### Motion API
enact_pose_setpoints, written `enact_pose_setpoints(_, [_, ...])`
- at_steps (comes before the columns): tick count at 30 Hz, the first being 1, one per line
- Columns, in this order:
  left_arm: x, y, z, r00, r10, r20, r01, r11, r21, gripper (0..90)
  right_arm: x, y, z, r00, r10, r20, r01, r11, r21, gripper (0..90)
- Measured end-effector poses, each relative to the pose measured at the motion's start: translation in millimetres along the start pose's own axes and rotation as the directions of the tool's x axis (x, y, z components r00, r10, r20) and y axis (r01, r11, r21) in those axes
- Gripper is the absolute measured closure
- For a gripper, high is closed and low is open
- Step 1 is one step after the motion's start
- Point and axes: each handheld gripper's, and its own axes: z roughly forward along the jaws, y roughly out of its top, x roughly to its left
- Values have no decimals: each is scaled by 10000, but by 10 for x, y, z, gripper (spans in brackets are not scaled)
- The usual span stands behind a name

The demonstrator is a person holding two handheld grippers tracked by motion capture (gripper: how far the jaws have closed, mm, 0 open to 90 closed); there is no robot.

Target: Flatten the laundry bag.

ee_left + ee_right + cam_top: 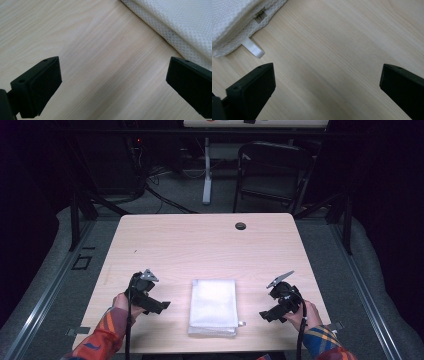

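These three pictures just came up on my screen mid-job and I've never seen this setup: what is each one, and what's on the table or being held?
There is no robot arm here. A person holds a hand-held gripper in each hand.

The wide picture is from a fixed camera above the person's side of the wooden table. The left gripper is at its left, the right gripper at its right.

The other two pictures come from cameras riding on the grippers; the black blocks at the bottom are their fingers.

Between the grippers lies a folded white mesh bag, with a small white loop tab at one corner. Both grippers are open, holding nothing and not touching the bag. A small dark round fitting sits near the far edge.
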Motion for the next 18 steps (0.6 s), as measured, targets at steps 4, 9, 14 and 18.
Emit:
enact_pose_setpoints(4, [-12, 4, -3, 9999, 68, 86, -67, 9999, -98, 0, -2, 12, -3, 9999, -130, 37, 129, 9997, 190, 0])
enact_pose_setpoints(9, [-38, 18, -36, 9997, 60, 256, -51, 9994, -356, 0, 27, 27, 21, 9999, -156, 22, 156, 9997, 164, 0])
enact_pose_setpoints(14, [-72, 57, -34, 9990, 314, 317, -303, 9989, -349, 0, 31, 28, 11, 9998, -221, -5, 221, 9996, 198, 2])
enact_pose_setpoints(18, [-110, 90, -36, 9976, 492, 489, -474, 9982, -380, 0, 23, 44, 18, 9994, -336, -71, 339, 9987, 385, 4])
